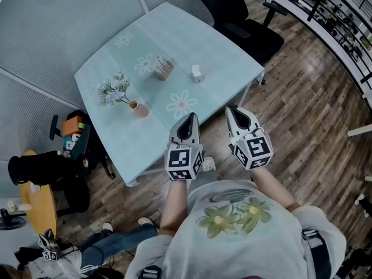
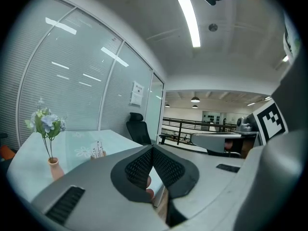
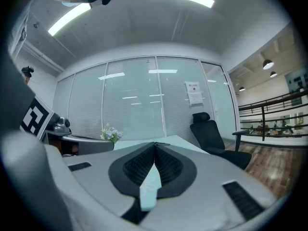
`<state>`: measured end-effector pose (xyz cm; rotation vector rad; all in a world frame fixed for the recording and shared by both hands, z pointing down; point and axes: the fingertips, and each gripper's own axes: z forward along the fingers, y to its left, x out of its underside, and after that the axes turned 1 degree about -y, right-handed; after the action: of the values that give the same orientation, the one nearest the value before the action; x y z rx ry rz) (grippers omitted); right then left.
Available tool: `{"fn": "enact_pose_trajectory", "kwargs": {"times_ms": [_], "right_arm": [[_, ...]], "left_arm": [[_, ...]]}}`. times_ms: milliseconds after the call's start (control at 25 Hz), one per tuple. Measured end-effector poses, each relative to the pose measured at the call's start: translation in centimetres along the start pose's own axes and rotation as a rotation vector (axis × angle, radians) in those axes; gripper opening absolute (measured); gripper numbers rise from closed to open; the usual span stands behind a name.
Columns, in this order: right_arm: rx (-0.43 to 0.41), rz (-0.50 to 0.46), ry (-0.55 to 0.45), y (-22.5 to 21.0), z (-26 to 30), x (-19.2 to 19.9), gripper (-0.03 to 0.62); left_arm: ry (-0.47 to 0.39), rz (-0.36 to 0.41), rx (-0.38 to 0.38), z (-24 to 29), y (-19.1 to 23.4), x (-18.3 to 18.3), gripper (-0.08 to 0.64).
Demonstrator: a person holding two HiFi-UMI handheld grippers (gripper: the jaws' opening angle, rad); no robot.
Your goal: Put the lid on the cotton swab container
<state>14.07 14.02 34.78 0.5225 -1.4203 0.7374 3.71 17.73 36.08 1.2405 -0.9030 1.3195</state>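
**Left hand-held gripper** (image 2: 153, 148): the jaws are fully closed. The pads meet at the tips and nothing sits between them.

**Right hand-held gripper** (image 3: 155, 144): the jaws are closed tip to tip and nothing is gripped.

**Position:** In the head view, both units are held side by side over the near edge of the surface (image 1: 209, 45), with their tips pointing toward its middle.

**Task items:**
- The cotton swab container (image 1: 163, 67) stands near the centre of the surface. Its top is uncovered, and white sticks show above its rim in the left gripper view.
- The lid (image 1: 196, 73) lies on the surface to the right of the container, near it but not touching.
- Both items are well apart from the two gripper tips.

**Other items:**
- A small vase (image 1: 139, 109) holding pale flowers (image 1: 114, 89) stands upright to the left of the container.
- A black office chair (image 1: 244, 16) stands on the wooden floor (image 1: 314, 109) beyond the far right corner of the surface.
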Motion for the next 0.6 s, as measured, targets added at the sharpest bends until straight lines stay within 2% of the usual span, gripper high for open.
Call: {"fn": "enact_pose_trajectory", "kwargs": {"times_ms": [160,400,480,600], "right_arm": [[0.027,0.0,-0.007,-0.2,2.2,-0.1,0.006],[0.057,-0.006,-0.018,-0.3,3.9,-0.2,0.006],[0.061,-0.001,-0.009,-0.5,4.1,0.1,0.006],[0.045,0.001,0.01,-0.6,4.7,0.6,0.059]], "left_arm": [[0.028,0.016,0.021,1.5,2.3,0.0,0.003],[0.022,0.014,0.031,2.9,5.0,-0.4,0.003],[0.031,0.013,0.048,3.3,5.4,-0.1,0.058],[0.038,0.034,0.07,3.8,5.8,0.1,0.119]]}}
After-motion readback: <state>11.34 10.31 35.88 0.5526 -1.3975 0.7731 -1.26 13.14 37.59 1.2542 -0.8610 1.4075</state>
